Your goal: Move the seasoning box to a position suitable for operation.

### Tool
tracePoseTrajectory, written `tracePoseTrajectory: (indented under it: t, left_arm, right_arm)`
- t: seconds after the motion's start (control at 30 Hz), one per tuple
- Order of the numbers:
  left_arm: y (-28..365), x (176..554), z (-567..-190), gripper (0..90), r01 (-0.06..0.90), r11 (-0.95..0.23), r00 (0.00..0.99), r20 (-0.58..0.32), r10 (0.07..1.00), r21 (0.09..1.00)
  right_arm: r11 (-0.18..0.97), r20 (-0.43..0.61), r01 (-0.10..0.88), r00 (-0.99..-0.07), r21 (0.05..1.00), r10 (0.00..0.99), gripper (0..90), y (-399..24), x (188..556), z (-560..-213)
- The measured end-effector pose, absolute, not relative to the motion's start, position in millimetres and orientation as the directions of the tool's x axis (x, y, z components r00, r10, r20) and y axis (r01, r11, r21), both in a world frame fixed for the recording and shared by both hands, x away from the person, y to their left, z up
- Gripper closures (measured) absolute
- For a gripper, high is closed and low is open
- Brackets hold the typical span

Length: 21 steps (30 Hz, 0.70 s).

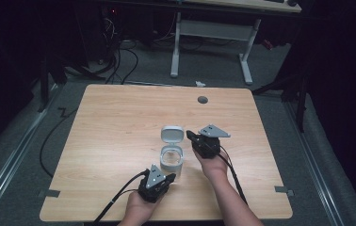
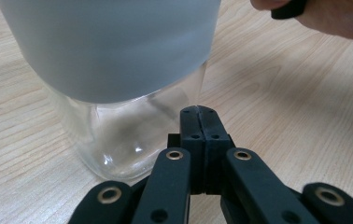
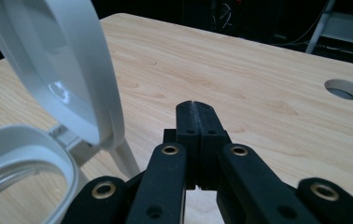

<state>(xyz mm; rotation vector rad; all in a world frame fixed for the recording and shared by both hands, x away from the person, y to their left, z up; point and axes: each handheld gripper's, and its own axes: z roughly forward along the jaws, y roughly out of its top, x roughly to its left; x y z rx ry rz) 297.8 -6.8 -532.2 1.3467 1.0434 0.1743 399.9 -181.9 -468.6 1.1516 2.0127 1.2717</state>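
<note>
Both grippers, left (image 1: 170, 180) and right (image 1: 190, 135), have jaws pressed shut (holding nothing) beside the open-lidded jar (image 1: 171, 160) on the bench (image 1: 115, 122).

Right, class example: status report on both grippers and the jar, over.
Left gripper shut, at jar's base. Right gripper shut, empty, beside the raised lid. Jar upright, open, looks empty. Nothing in the way.

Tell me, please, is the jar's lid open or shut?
Open: the lid stands flipped back on its hinge, and the jar mouth is uncovered.
</note>
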Motion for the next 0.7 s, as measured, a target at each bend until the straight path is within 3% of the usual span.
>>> tracePoseTrajectory:
  t: [0.7]
  left_arm:
    - [-7.0, 298.7, -532.3, 90.0, 0.457, 0.284, 0.559, -0.520, 0.646, 0.843]
  right_arm:
    - [0.216, 0.007, 0.332, -0.558, 0.918, 0.830, 89.9, -163.9, 402.6, -445.1]
